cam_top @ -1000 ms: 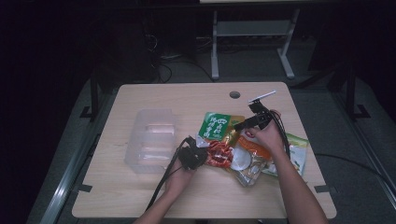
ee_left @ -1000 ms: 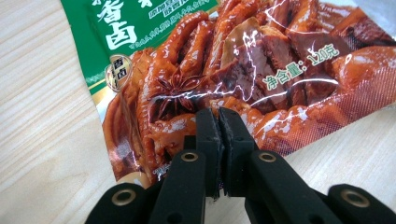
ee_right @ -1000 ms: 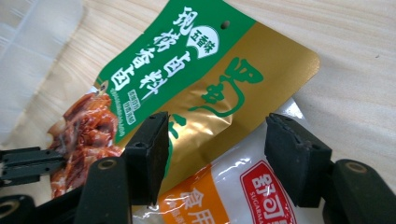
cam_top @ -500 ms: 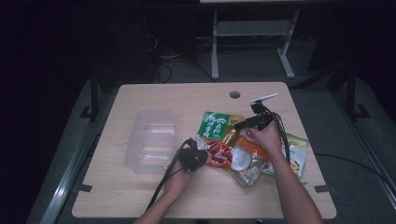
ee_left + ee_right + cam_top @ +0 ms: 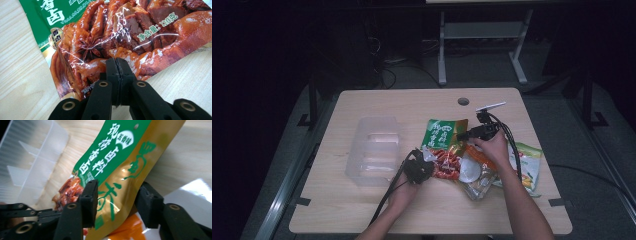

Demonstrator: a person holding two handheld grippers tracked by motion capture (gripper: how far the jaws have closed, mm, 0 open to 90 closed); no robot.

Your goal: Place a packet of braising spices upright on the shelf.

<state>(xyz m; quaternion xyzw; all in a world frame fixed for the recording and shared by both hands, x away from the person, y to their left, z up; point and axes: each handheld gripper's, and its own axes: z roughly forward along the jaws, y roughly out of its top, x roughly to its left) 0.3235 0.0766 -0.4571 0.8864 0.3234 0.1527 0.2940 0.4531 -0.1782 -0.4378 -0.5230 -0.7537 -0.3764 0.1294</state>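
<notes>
Dark room, light wood surface (image 5: 362,210) lit from above, a metal frame stand on the floor behind it.

Near edge: both forearms come in from the bottom of the high view. Left gripper (image 5: 421,167) sits low at the centre of the surface, jaws fully together, tips touching. In the left gripper view the closed tips (image 5: 116,68) lie over the lower edge of the green and red seasoning packet (image 5: 117,32); can't tell if any film is pinched between them.

Beside it to the right: a loose pile of snack packets (image 5: 477,172), white, orange and clear wrappers overlapping, and a pale green packet (image 5: 529,162) at the right edge of the pile, partly under the right forearm.

Farther back: right gripper (image 5: 464,134) sits at the packet's upper right corner. Right gripper view: the packet's gold and green top part (image 5: 120,170) stands between the jaws, which have just been closing. One jaw lies against the film; the other stands off it, so no clamp yet.

Left of the packet, apart from it: clear plastic divided tray (image 5: 373,150), slots bare.

Far side: round cable hole (image 5: 463,101) in the surface.
</notes>
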